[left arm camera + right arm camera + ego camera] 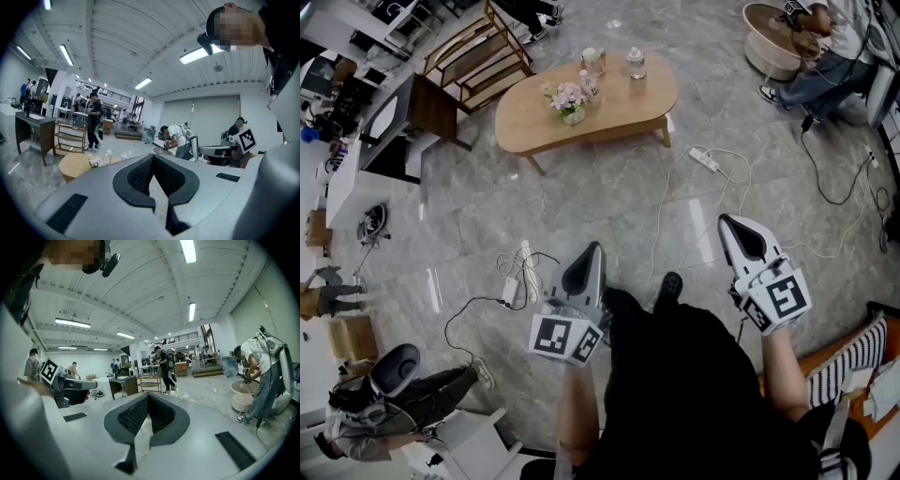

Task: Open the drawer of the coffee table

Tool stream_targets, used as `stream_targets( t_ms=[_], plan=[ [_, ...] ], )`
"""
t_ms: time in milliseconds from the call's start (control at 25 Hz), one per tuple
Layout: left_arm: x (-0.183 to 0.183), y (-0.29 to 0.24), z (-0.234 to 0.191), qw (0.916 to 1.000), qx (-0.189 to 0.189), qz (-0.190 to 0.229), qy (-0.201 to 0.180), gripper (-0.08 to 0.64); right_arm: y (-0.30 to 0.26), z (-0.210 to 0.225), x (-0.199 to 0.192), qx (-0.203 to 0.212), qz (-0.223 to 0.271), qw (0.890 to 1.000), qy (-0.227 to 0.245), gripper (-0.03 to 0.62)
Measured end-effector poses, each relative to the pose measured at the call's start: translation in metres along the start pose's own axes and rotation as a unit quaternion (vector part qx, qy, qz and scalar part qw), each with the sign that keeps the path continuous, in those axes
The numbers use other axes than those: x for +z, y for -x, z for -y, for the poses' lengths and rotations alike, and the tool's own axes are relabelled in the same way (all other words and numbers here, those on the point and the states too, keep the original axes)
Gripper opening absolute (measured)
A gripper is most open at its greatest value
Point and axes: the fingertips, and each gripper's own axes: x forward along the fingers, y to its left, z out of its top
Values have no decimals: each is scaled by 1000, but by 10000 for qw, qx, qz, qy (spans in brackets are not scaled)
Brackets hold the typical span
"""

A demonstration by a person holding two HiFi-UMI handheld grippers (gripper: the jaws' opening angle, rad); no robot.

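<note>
The coffee table (609, 117) stands on the grey floor (609, 206), up at 12 o'clock from the two grippers and well apart from them. It is a long, round-ended wooden table. Its long side runs from about 8 o'clock to 2 o'clock in the head view, with the left end a bit nearer to the person. From here I cannot tell where its drawer is. On the tabletop (530, 117) a small bunch of pink flowers (569, 98) sits near the middle, and a clear bottle (635, 64) stands by the far edge.

The left gripper (594, 247) (152, 156) points toward 12 o'clock, at the table. Its jaws are pressed together with nothing in them. The right gripper (729, 223) (147, 395) points toward 11 o'clock. Its jaws are pressed together too, and it holds nothing.

A white power strip (705, 159) lies on the floor between the table and the right gripper. A wooden shelf (478, 56) stands at 10 o'clock from the table.
</note>
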Motion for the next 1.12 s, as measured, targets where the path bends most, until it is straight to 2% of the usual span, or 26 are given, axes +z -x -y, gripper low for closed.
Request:
stream_targets(
  t_ms=[440,680,960,1120],
  plan=[
    [0,9,0,10000,17,4,-35,12,4,-8,-2,23,-36,10000,43,12],
    [1,8,-2,10000,72,-56,-29,12,0,1,-5,-47,29,9991,-422,12],
    [-9,0,-17,9997,58,-197,150,12,-3,12,-14,-308,-50,9984,-467,12],
    [-6,-17,-24,9996,-117,-215,152,12,-11,25,-16,-544,-132,9969,-562,12]
  ],
)
